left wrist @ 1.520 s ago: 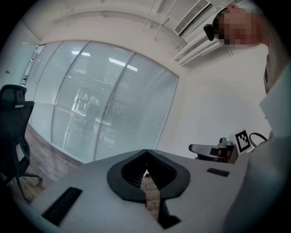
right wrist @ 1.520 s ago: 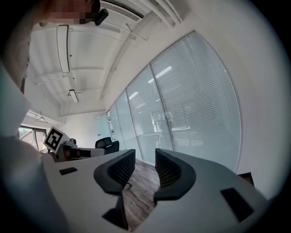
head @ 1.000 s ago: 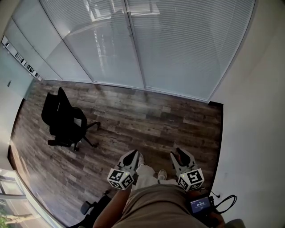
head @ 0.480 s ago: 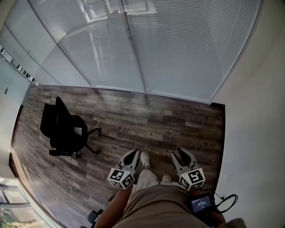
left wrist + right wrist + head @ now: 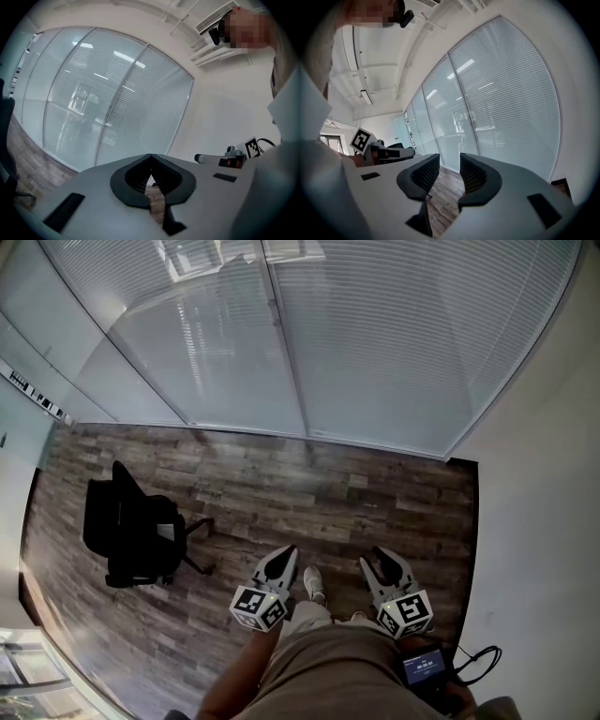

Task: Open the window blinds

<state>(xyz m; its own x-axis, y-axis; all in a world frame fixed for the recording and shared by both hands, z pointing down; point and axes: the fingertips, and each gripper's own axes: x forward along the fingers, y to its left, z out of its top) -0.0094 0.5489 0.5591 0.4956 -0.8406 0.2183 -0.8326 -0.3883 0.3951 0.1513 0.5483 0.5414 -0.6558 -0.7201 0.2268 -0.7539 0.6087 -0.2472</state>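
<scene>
White slatted blinds (image 5: 375,334) hang lowered and shut behind a curved glass wall with a vertical frame post (image 5: 286,343). They fill the far side in the left gripper view (image 5: 140,108) and the right gripper view (image 5: 511,93). My left gripper (image 5: 284,559) is held low over the wooden floor, some way back from the glass. Its jaws (image 5: 150,157) are shut with nothing between them. My right gripper (image 5: 382,557) is level with it on the right. It stands open (image 5: 450,161) and empty. Neither gripper touches the blinds.
A black office chair (image 5: 131,531) stands on the wood floor (image 5: 375,502) at the left. A plain white wall (image 5: 544,521) closes the right side. A small screen device with a cable (image 5: 424,667) hangs at the person's hip. One shoe (image 5: 314,584) shows between the grippers.
The person has walked forward toward the glass wall, so the blinds loom larger and the chair has slid lower left. Both grippers kept their pose and jaw state.
</scene>
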